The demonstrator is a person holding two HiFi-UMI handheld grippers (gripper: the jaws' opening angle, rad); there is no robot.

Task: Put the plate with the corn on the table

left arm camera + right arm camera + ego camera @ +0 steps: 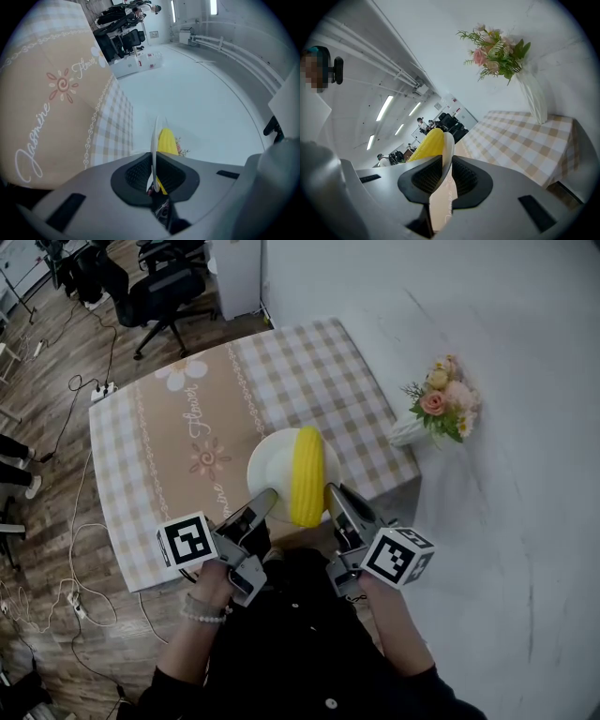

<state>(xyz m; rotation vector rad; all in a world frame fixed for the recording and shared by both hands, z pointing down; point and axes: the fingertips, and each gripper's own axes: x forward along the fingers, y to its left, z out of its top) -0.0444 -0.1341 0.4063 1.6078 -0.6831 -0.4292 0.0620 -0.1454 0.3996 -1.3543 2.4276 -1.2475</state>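
I hold a round white plate [272, 465] by its rim from both sides. My left gripper [265, 498] has its fingers clamped on the plate's near left edge, and my right gripper [333, 491] is clamped on its near right edge. On the plate lies one long yellow ear of corn [307, 474], smooth and bright. It runs from the far rim to the near rim and sits toward the right half, so the left half of the plate is bare.

In the head view the plate is over the near edge of the table with the beige and white checked cloth [178, 437], which has a tan band printed with flowers and script down its middle. I cannot tell whether the plate touches the cloth.

The head view alone shows a white vase of pink and peach flowers [441, 409] at the table's right edge, black office chairs [155, 287] beyond the far side, and cables on the wooden floor [47, 521] to the left.

The left gripper view shows the plate edge-on as a thin white line between the ribbed dark pads, with the corn just behind it. The right gripper view shows the rim pinched the same way and the corn's rounded end rising above it.
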